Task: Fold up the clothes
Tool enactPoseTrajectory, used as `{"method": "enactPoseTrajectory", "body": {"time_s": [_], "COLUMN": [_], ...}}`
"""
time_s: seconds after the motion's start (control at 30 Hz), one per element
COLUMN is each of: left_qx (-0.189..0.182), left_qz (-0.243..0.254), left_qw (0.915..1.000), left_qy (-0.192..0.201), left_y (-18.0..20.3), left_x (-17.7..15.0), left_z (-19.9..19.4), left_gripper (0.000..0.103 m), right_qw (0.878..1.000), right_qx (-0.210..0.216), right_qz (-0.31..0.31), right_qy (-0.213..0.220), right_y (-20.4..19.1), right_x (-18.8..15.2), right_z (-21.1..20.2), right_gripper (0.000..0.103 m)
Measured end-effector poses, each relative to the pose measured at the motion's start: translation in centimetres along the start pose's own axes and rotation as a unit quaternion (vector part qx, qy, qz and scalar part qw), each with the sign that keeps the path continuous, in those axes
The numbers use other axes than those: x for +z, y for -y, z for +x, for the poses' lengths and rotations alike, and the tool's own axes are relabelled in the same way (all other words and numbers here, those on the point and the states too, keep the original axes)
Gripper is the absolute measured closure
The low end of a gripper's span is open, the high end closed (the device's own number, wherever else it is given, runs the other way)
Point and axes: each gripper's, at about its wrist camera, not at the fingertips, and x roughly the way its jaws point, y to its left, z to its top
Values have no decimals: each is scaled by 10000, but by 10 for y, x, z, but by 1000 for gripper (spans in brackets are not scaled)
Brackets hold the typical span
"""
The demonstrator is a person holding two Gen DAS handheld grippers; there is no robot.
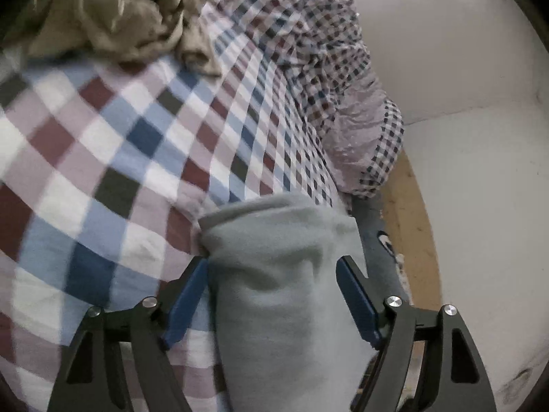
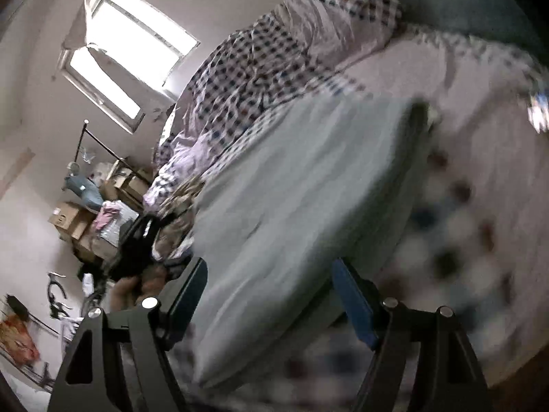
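Grey fleece garment (image 1: 284, 295) lies folded on the checked bedsheet (image 1: 103, 158), between the spread fingers of the left gripper (image 1: 272, 295). Right gripper (image 2: 269, 298) fingers also stand apart, pinching nothing. Likely mid-fold; next, close on an edge and fold across.

No readable text

Nothing legible is showing; a white mark on the blue cloth (image 1: 384, 240) is staying too blurred to read.

Left tongs (image 1: 272, 276), right tongs (image 2: 269, 279): black skeletal arms, blue pads, silver screw heads.
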Motion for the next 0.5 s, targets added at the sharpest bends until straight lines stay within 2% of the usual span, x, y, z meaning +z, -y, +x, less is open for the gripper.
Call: {"method": "enactPoseTrajectory", "body": {"time_s": [0.17, 0.23, 0.27, 0.33, 0.37, 0.43, 0.47, 0.5], "left_qx": [-7, -26, -71, -160, -200, -256, -284, -305], "left_qz": [-16, -43, -103, -225, -291, -451, -530, -595], "left_qw": [10000, 10000, 9999, 9996, 9993, 9986, 9981, 9977], "left_qy": [-30, -61, -71, -91, -101, -120, -129, -137], "left_y": [-5, -7, -10, -15, -18, -24, -28, -30], "left_x": [-3, -5, -4, -4, -3, -1, 0, 2], "left_z": [-1, -1, -1, -1, 0, 2, 3, 4], "left_gripper": [26, 28, 28, 34, 43, 53, 53, 53], "right_qw": [9990, 9980, 9974, 9953, 9941, 9925, 9917, 9910], "right_qx": [13, -12, -41, -39, -83, -175, -217, -258], "right_qz": [-70, -118, -172, -391, -526, -666, -722, -777], "right_qy": [-444, -622, -701, -880, -950, -1012, -1037, -1062], "right_y": [-24, -33, -40, -54, -61, -69, -72, -76], "right_x": [-51, -66, -73, -84, -89, -93, -94, -95], "right_z": [7, 13, 18, 31, 36, 46, 50, 54], "right_gripper": [34, 44, 45, 52, 57, 63, 66, 76]}}
